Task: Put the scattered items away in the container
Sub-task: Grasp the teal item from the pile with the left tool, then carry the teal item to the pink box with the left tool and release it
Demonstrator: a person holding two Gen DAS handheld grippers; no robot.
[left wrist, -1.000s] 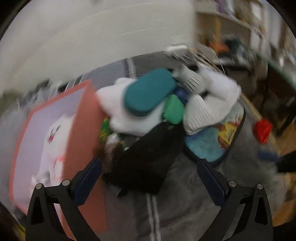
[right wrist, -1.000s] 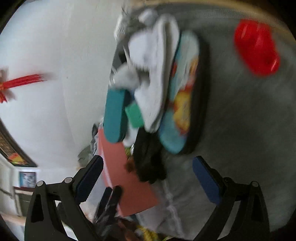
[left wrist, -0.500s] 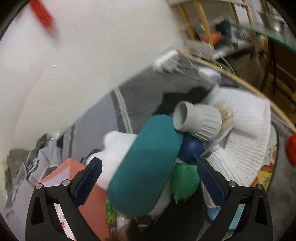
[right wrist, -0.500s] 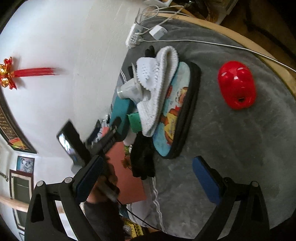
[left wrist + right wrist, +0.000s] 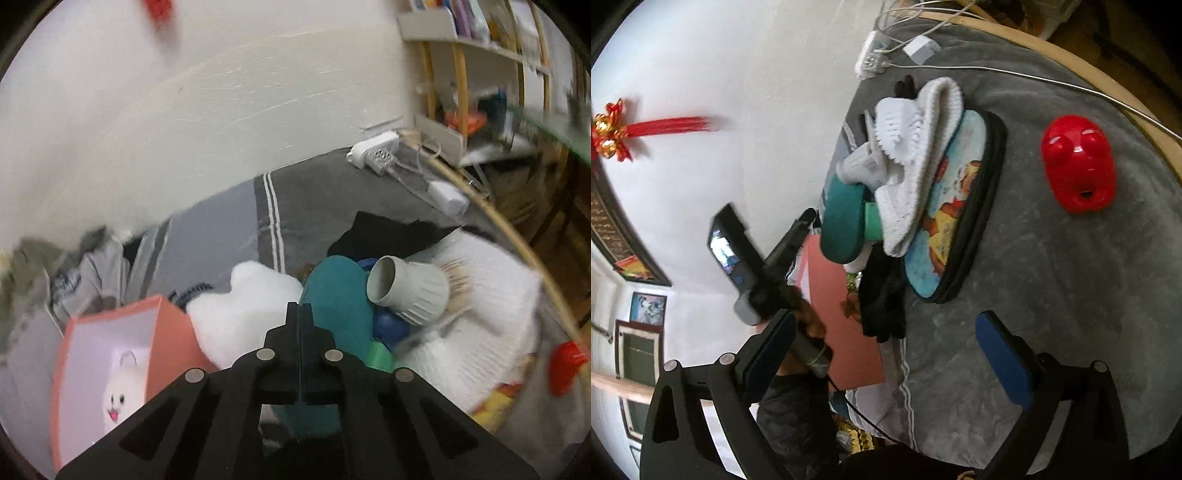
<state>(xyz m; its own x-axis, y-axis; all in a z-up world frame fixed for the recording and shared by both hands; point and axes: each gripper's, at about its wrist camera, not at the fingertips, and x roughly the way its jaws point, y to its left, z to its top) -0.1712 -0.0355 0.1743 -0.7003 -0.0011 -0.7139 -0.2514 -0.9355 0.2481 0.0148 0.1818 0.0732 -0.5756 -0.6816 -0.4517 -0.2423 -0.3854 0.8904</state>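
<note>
Left gripper has gone from wide apart to jaws together, probably pinching the teal case; contact is hidden. Case lies dead ahead in the pile, long axis along the fingers. Right gripper hangs apart, farther off.

The left gripper has its jaws pressed together, fingers meeting at the centre line and pointing toward 12 o'clock. The right gripper is spread wide, one blue pad at 8 o'clock, the other at 4 o'clock, nothing between them.
</note>
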